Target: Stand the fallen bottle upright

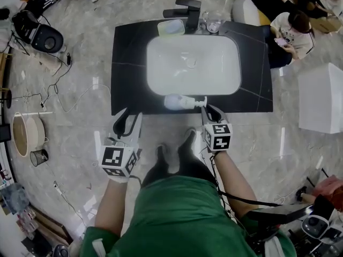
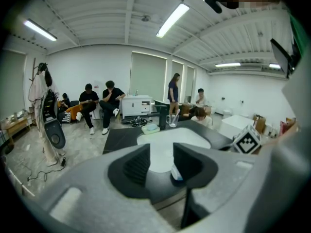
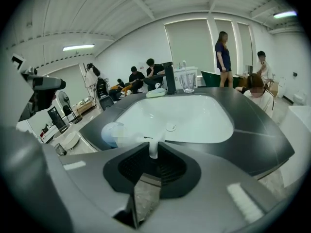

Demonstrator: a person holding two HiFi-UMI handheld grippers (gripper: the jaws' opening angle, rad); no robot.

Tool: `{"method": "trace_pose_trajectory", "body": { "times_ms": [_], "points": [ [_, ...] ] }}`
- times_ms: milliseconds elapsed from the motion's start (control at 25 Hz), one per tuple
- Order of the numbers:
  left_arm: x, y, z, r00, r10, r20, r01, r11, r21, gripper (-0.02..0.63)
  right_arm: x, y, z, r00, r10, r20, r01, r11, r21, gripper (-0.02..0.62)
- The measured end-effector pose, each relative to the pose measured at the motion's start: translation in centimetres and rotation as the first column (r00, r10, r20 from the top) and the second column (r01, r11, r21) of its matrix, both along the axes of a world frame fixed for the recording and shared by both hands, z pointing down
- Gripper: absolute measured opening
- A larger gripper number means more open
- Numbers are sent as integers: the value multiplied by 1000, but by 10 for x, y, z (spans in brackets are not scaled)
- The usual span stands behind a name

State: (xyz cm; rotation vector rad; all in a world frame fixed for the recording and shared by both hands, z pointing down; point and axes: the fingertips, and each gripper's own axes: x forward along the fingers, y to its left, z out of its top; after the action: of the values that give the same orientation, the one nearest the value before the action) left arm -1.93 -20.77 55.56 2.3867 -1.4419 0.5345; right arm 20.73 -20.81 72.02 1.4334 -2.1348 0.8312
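A white pump bottle [image 1: 177,101] lies on its side along the front edge of the black counter [image 1: 128,63], just in front of the white basin [image 1: 214,74], with its pump pointing right. My right gripper [image 1: 207,107] is shut on the white pump nozzle [image 3: 153,147]; the pale bottle body [image 3: 114,134] lies off to the left of the jaws. My left gripper [image 1: 129,118] hangs open and holds nothing, short of the counter's front edge, left of the bottle. In the left gripper view, one end of the bottle [image 2: 177,171] peeks past the right jaw.
A black faucet [image 1: 187,9], a glass cup [image 1: 213,20] and a pale green soap dish [image 1: 171,27] stand behind the basin. People sit around the room. A white block [image 1: 321,98] stands at the right, a round basket [image 1: 27,134] and cables on the floor at the left.
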Motion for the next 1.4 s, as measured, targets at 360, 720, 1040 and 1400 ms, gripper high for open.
{"method": "trace_pose_trajectory", "body": {
  "times_ms": [360,720,1040,1400],
  "points": [
    [-8,-13,-35,998,-61,-16,62,996,68,137,-21,-34,-52,979,-143,-148,162,979,127,51],
    [-56,-2,-57,989,-145,-39,149,983,111,130,-85,-49,-105,839,-299,-454,435,870,231,51],
    [-105,-3,-68,991,-102,-82,112,985,130,129,-133,-37,-124,718,-287,-634,520,827,215,51],
    [-145,-4,-70,991,-45,-124,60,991,119,129,-181,-17,-135,617,-272,-738,580,792,192,54]
  ]
}}
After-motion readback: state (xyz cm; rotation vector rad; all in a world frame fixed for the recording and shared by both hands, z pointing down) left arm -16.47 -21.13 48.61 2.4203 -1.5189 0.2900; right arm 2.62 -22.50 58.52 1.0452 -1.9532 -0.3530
